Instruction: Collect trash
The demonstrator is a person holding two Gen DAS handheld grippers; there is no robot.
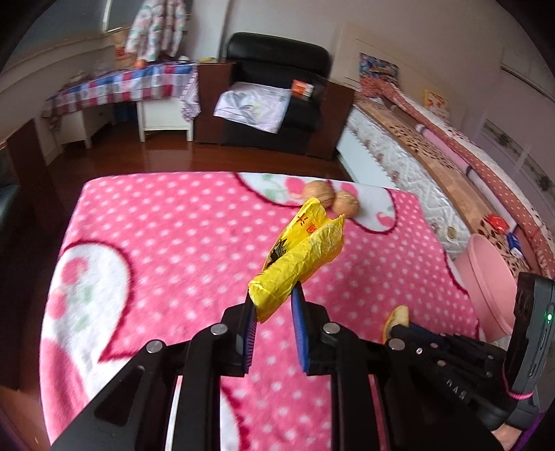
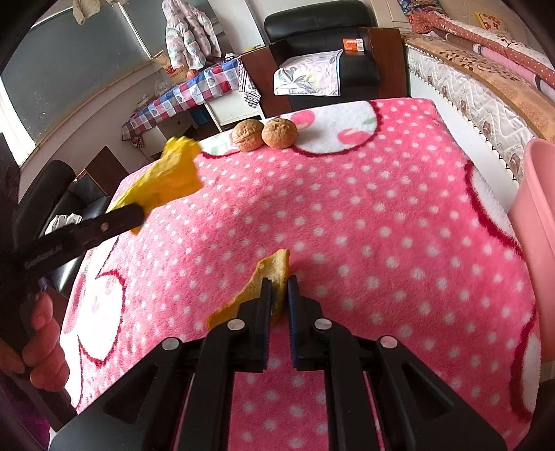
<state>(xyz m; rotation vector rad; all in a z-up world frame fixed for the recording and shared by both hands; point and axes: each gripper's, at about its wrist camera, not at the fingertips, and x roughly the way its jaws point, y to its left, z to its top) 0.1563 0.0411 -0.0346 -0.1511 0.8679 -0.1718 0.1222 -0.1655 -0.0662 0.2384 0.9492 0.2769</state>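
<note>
Pink polka-dot fleece with white cherry patches covers the table [image 1: 166, 243], which stands on a dark glossy wood floor [image 1: 156, 156]. Behind it, from the left: a checked-cloth desk [image 1: 114, 86] under a hanging puffy jacket [image 1: 156, 27], a black armchair [image 1: 277, 55] with a folded cloth on its seat, then a bed [image 1: 433, 166] along the right wall. The left gripper [image 1: 274, 301] pinches a crumpled yellow wrapper [image 1: 301, 256], lifted above the fleece. Two walnuts [image 1: 333, 197] sit at the far edge. The right gripper [image 2: 279, 288] clamps an orange peel [image 2: 270, 270] low over the fleece. A pink bin [image 1: 485, 277] stands beside the table's right edge.
</note>
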